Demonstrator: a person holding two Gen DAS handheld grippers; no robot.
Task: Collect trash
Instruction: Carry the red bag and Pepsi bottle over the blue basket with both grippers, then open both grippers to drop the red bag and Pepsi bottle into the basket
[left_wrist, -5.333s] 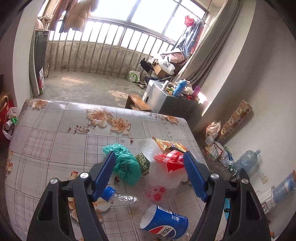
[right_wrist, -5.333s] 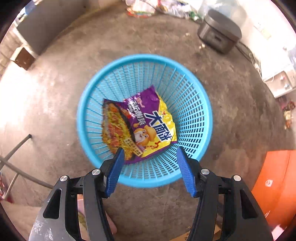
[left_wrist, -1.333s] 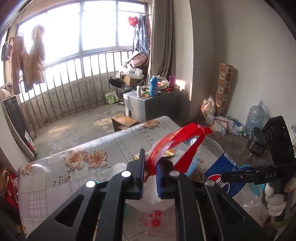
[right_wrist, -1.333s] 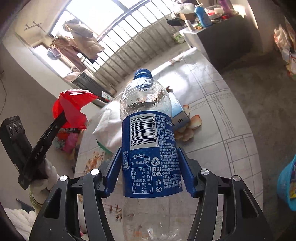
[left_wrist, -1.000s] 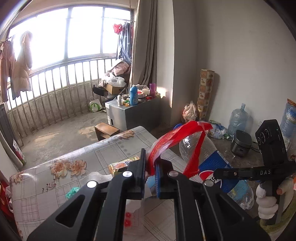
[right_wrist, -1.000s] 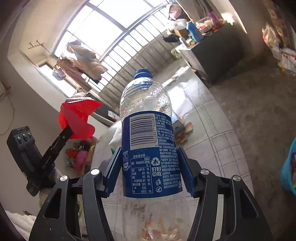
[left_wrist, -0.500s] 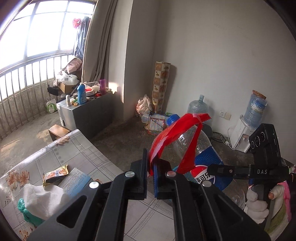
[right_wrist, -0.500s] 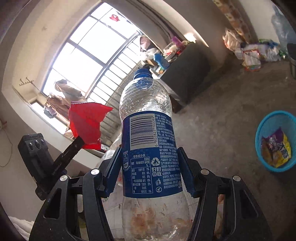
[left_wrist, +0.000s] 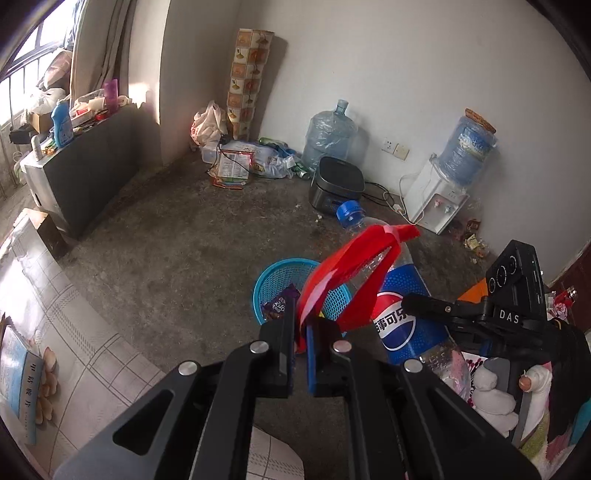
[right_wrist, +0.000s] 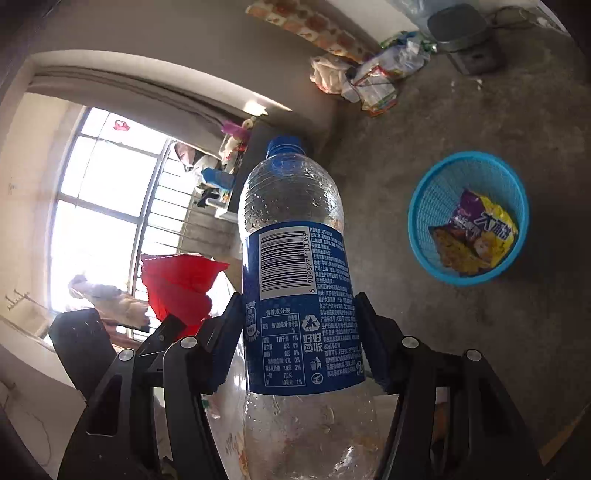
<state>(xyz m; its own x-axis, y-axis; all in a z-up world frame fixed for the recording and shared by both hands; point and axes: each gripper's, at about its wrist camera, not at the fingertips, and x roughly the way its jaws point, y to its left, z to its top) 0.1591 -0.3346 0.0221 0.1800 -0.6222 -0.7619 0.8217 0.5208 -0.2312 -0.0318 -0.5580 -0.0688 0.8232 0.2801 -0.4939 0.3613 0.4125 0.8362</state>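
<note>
Ideally, the Pepsi bottle (right_wrist: 295, 295) clamped in the right tongs (right_wrist: 297, 332) and the red wrapper (left_wrist: 347, 273) pinched in the left tongs (left_wrist: 301, 343) are released only once centred over the blue basket (right_wrist: 421, 206).

Both grippers have swung away from the flowered table toward the concrete floor. The blue basket (left_wrist: 280, 273) with its purple noodle packet (right_wrist: 476, 236) now sits nearer, ahead of the red wrapper (left_wrist: 347, 273) and Pepsi bottle (right_wrist: 295, 266).
</note>
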